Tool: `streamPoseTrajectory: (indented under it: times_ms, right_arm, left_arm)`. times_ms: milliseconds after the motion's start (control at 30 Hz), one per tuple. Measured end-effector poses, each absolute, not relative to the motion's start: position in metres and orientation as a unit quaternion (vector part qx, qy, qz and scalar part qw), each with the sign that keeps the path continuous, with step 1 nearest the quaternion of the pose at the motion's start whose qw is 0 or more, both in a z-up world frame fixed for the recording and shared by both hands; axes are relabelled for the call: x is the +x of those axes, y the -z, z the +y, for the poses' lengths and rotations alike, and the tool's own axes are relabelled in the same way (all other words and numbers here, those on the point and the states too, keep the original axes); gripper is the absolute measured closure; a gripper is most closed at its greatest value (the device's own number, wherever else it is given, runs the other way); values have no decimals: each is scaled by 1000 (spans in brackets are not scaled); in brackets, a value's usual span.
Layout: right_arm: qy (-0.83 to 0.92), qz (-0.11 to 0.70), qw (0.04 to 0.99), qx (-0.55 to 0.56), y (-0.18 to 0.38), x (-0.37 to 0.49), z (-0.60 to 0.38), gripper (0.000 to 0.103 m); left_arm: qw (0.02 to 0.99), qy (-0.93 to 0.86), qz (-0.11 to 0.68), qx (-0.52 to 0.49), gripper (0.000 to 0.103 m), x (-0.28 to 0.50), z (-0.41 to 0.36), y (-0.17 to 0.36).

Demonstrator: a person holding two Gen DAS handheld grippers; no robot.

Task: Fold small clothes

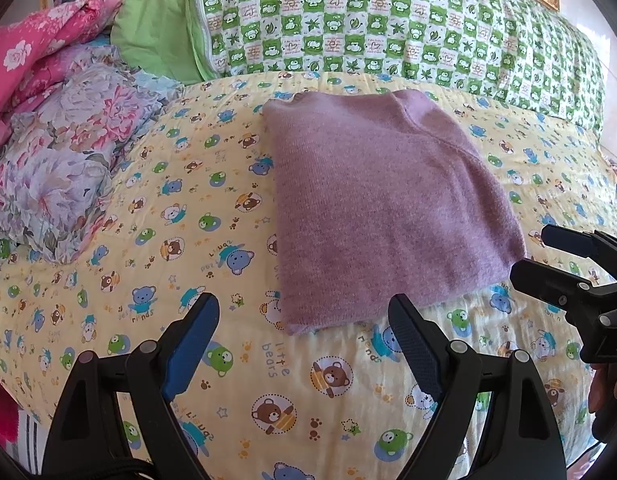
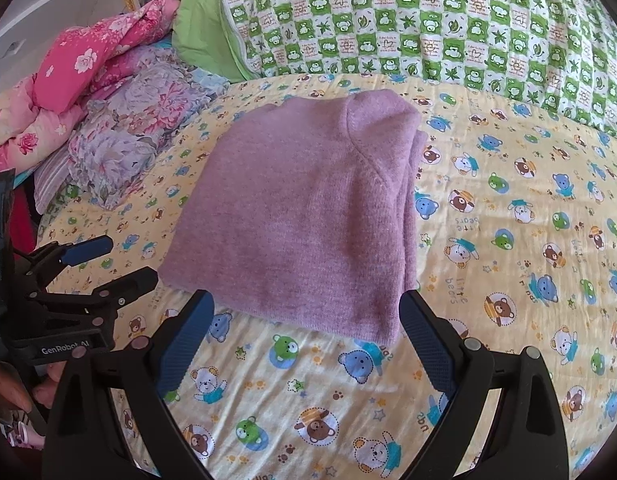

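A purple knit sweater (image 1: 384, 204) lies folded into a rectangle on the yellow bear-print bed sheet (image 1: 180, 208); it also shows in the right wrist view (image 2: 304, 216). My left gripper (image 1: 304, 316) is open and empty, just short of the sweater's near edge. My right gripper (image 2: 304, 312) is open and empty, its fingertips at the sweater's near edge. The right gripper shows at the right in the left wrist view (image 1: 536, 256), and the left gripper at the left in the right wrist view (image 2: 128, 260).
A green checked quilt (image 1: 388, 24) lies along the far side of the bed. A floral pillow (image 1: 68, 168) and pink bedding (image 1: 40, 52) are piled at the left. The yellow sheet (image 2: 508, 240) stretches around the sweater.
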State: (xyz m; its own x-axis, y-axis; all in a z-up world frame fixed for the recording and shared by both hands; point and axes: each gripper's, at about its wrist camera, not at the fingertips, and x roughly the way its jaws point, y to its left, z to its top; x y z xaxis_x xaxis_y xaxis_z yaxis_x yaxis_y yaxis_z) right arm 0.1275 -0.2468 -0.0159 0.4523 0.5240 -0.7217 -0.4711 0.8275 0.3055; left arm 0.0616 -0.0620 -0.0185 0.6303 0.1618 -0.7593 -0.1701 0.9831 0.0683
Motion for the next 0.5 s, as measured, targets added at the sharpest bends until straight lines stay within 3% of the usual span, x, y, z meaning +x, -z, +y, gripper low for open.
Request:
streamPoseTrajectory:
  times_ms: [500]
  right_arm:
    - [-293,432,852,33,13,132,-246,9]
  left_arm:
    - [902,-90,422,-8,16,72,-59,16]
